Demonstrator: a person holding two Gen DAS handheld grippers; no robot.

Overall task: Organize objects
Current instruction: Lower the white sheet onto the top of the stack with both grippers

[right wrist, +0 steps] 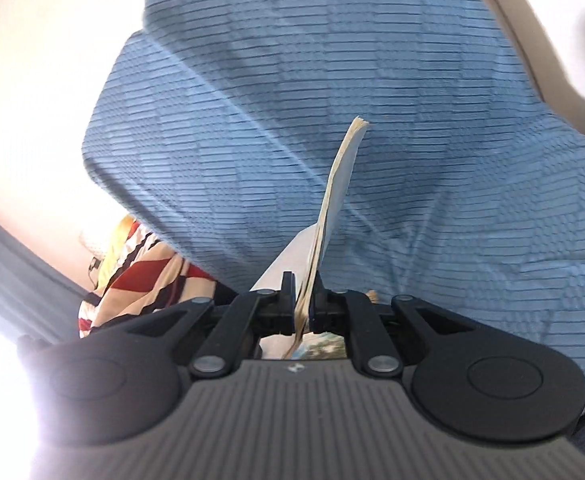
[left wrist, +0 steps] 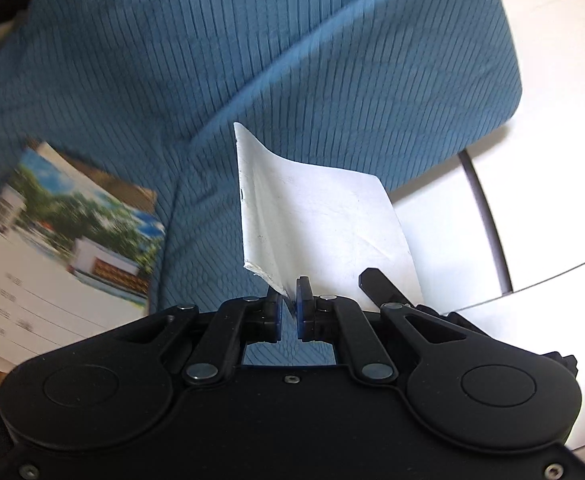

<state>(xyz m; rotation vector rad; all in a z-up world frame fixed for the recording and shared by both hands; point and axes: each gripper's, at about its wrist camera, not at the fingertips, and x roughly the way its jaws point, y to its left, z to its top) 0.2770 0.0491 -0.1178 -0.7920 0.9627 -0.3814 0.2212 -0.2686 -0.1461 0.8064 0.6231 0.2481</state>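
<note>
A blue ribbed cover (left wrist: 220, 60) fills most of both views, draped over what looks like a sofa; in the right wrist view it (right wrist: 332, 92) rises behind the claw, with a striped red, cream and black cloth (right wrist: 140, 276) at its lower left edge. White floor (left wrist: 552, 60) shows beyond the cover on the right of the left wrist view.

A booklet with a colour photo (left wrist: 72, 248) lies to the left of the left gripper (left wrist: 291, 304), blurred, its long side slanting up and away to the right. Whether it rests on the cover cannot be told.

The left gripper, tilted downward, has its jaws pressed together on the near corner of a white sheet (left wrist: 320, 216), which stands up from the pinch, long side running away from the camera and top edge curling left.

The right gripper (right wrist: 302, 300), also angled down, pinches a thin booklet (right wrist: 338, 188) edge-on; it juts up and slightly right, a loose white page splaying left at its base.
</note>
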